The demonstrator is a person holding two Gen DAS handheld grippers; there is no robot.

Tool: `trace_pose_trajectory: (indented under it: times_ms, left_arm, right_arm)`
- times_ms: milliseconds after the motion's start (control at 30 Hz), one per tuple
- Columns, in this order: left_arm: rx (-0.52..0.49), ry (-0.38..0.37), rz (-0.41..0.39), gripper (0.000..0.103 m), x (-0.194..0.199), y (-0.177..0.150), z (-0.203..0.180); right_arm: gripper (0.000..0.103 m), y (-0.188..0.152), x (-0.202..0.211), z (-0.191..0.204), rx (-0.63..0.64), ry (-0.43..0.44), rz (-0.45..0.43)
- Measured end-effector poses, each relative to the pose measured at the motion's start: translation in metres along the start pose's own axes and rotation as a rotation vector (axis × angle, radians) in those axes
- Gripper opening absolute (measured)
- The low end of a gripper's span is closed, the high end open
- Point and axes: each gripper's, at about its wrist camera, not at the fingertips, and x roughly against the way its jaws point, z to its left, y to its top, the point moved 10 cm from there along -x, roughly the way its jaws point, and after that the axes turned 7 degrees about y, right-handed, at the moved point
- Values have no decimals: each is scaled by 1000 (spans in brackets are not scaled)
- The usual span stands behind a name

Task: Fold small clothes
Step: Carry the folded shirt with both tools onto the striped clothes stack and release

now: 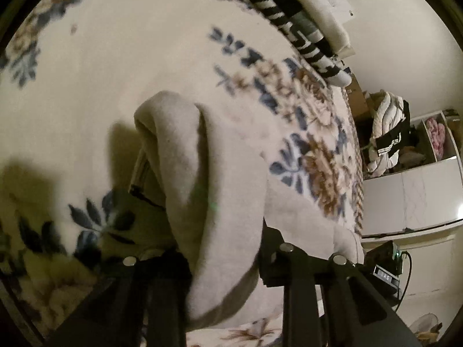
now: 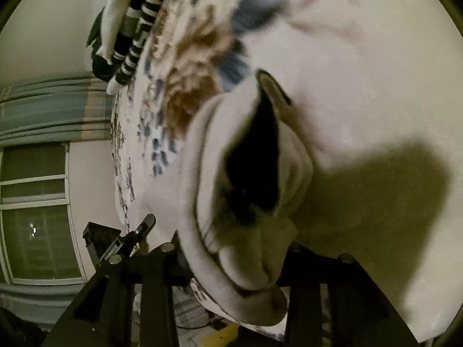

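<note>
Left wrist view shows the left gripper [image 1: 220, 260] clamped on a thick bunch of the pale garment [image 1: 202, 173], which hangs lifted above the floral blanket [image 1: 86, 72]. Right wrist view shows the right gripper [image 2: 231, 263] pinching another part of the same garment [image 2: 251, 240], with a dark opening, perhaps a neck or sleeve hole, gaping just ahead of it. With both grippers holding cloth in the air and nothing laid flat, I judge the fold barely begun: this piece must be spread on the blanket, then folded. Blur makes the garment's type hard to tell. A striped pile [image 1: 292, 26] lies at the far edge; whether any of it is folded I cannot tell.
</note>
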Motion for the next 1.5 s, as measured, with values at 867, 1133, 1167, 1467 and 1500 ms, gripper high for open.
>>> trace_pose_trajectory:
  times_ms: [867,1133,1167,1467,1500]
  left_arm:
    - [-192,-144,-196,21,48,466,-223]
    - [-176,-20,-80,24,-66,568,-206]
    - [-172,4,-54,25,-79,571,-199]
    - [-310,261,-67,81,-104,571,-172]
    - [-314,284,-75,86,-101,571,-170]
  right_arm:
    - [34,367,-17,348,187,82,-252]
    - [35,532,-92,347,165,-23,-248]
    - [36,546,-100,341,165,-62,-239]
    - [92,572,-109,297,263,-458,-238]
    - [96,571,-106,294,282,-509,-240]
